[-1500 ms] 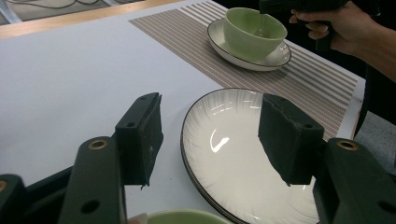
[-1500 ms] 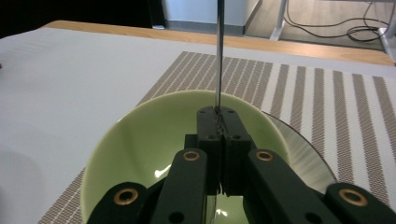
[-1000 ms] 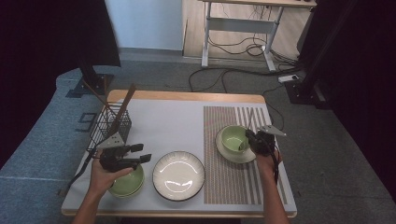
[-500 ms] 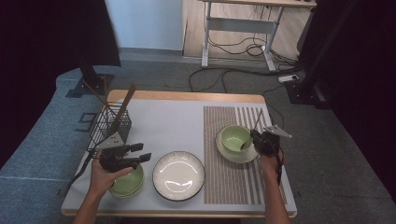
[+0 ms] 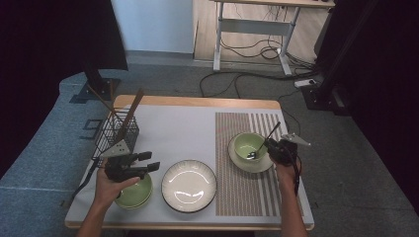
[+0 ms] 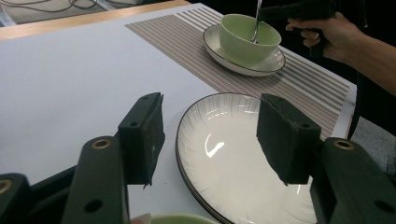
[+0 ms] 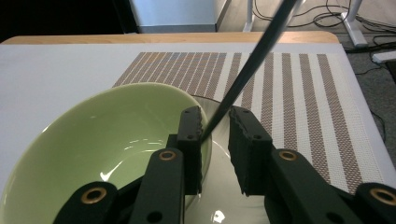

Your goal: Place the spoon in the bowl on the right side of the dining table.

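- landmark for all places: the white plate [image 5: 189, 185], which sits near the front edge of the table [image 5: 168, 126], about midway along it.
- right of the plate, on the striped placemat [image 5: 252, 192], we see a green bowl [image 5: 249, 146] standing on a saucer [image 5: 261, 165].
- a dark spoon [image 5: 264, 141] rests in that bowl, working end down inside it, handle leaning up and out over the rim on the side away from the plate.
- right gripper [image 5: 276, 150] hangs at the bowl's rim on the side away from the plate, held in the person's right hand [image 5: 285, 170].
- in the right gripper view the spoon handle [image 7: 254, 58] runs up between the two jaws; the bowl [image 7: 93, 140] lies below and to one side.
- the right jaws have just been opening. there is a clear gap on one side of the handle; the handle lies close against the other pad, and we cannot tell whether it touches. we read it as a released grip, not a clamp.
- left gripper [image 5: 148, 163] hovers just left of the plate, above a second green bowl [image 5: 136, 193], held in the left hand [image 5: 111, 185].
- in the left gripper view its jaws stand wide apart with nothing between the pads; the plate [image 6: 233, 158] shows below through the gap.
- behind the left gripper, farther from the plate's left side, stands a black wire basket [image 5: 116, 136] holding long utensils [image 5: 129, 111].
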`<state>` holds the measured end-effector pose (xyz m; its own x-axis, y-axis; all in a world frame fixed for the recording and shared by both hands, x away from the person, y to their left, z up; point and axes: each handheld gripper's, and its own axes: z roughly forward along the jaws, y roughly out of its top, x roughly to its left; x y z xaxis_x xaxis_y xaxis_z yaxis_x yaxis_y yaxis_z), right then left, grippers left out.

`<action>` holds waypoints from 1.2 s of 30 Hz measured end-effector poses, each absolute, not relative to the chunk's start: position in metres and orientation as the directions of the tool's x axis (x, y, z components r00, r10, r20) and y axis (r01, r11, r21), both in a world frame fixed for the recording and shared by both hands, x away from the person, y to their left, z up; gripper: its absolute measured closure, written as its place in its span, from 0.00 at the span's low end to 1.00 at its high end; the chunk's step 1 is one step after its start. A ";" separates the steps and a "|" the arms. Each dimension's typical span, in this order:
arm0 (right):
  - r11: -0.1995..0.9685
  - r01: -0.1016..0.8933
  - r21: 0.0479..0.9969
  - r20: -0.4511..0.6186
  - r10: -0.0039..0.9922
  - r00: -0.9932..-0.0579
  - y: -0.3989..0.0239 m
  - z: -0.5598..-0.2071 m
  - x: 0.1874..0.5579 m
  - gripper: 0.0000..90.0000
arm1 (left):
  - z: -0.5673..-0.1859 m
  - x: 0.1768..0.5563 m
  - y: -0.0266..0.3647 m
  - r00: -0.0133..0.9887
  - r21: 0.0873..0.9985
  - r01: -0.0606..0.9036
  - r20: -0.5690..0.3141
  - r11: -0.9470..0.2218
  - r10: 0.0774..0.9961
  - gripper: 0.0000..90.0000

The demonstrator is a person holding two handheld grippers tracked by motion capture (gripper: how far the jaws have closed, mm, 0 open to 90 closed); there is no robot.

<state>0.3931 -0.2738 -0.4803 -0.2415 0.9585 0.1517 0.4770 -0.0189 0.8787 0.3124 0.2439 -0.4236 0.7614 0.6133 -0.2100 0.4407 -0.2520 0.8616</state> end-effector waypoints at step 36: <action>0.055 0.431 0.901 0.155 0.886 -0.437 -0.227 -0.459 0.378 0.71 | -0.415 0.312 0.255 0.746 0.880 0.423 -0.203 -0.216 0.634 0.46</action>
